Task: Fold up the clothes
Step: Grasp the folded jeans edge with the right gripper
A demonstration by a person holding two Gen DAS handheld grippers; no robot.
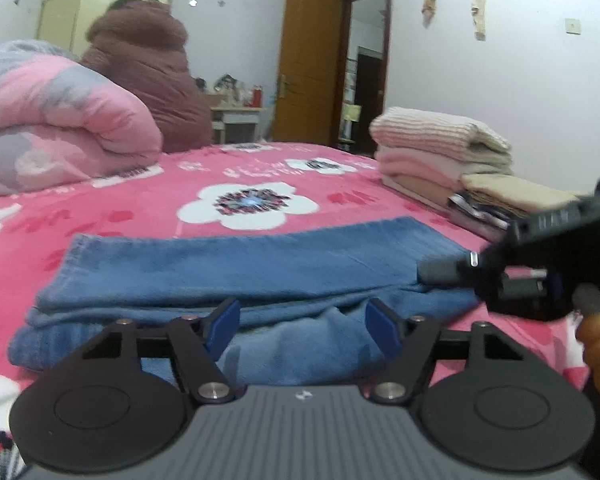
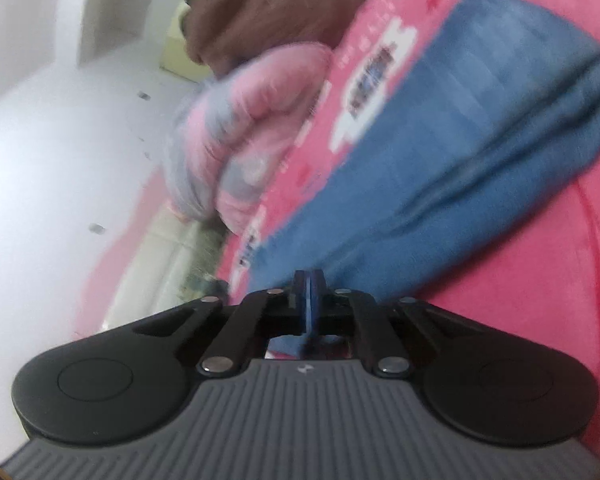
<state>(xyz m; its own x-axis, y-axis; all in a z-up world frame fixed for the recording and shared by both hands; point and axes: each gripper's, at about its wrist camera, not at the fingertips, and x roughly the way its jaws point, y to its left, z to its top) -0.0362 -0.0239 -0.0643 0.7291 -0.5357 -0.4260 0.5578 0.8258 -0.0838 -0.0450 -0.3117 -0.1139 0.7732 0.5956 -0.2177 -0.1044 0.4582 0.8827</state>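
Observation:
A pair of blue jeans (image 1: 240, 264), folded into a long band, lies across the pink flowered bedsheet (image 1: 140, 192). My left gripper (image 1: 302, 326) stands open at the near edge of the jeans, and a soft fold of denim bulges between its blue pads (image 1: 222, 326) without being squeezed. My right gripper (image 1: 432, 272) comes in from the right, its tip resting at the right end of the jeans. In the right wrist view the picture is tilted. There the right gripper (image 2: 310, 288) has its pads pressed together with nothing seen between them, and the jeans (image 2: 460, 140) stretch away beyond them.
A stack of folded clothes (image 1: 428, 148) sits at the bed's far right. A rolled pink and grey quilt (image 1: 60, 120) and a brown bundle (image 1: 148, 72) fill the far left. A hand (image 1: 596, 340) holds the right gripper. An open wooden door (image 1: 308, 60) stands behind.

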